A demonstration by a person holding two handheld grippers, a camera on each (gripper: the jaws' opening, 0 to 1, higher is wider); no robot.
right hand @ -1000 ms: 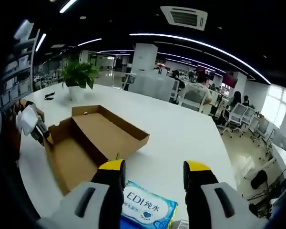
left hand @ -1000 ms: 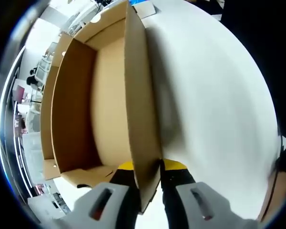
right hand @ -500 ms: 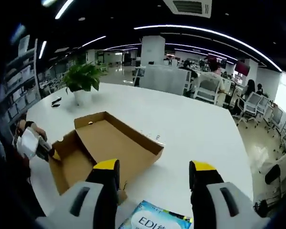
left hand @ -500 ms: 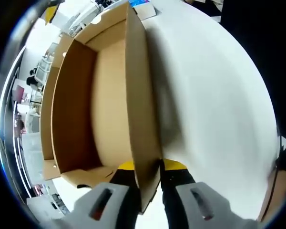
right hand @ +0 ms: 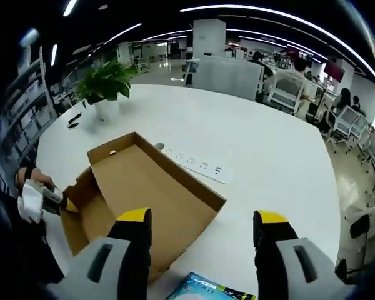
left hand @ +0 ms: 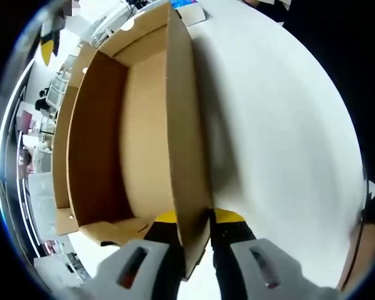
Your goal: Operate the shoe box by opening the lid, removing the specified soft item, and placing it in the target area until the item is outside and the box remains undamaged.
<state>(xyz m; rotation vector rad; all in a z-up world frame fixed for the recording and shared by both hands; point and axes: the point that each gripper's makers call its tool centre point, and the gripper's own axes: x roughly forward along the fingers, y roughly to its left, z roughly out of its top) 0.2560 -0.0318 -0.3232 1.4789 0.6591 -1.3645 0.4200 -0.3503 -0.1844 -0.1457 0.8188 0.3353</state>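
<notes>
- In the right gripper view, the left gripper is seen at the far left, clamped on the near corner of the open brown cardboard shoe box, which rests on the round white table.
- In the left gripper view, the yellow-tipped jaws of the left gripper are closed flat on the box's upright side wall; the box interior looks empty.
- This grip is best kept light and steady, so that the thin wall is not creased or torn.
- The right gripper is held wide open above the table with nothing between its jaws.
- The soft blue-and-white tissue pack lies outside the box, on the table just below those jaws.
- A white power strip lies beside the box's far wall, and a potted green plant stands beyond.
</notes>
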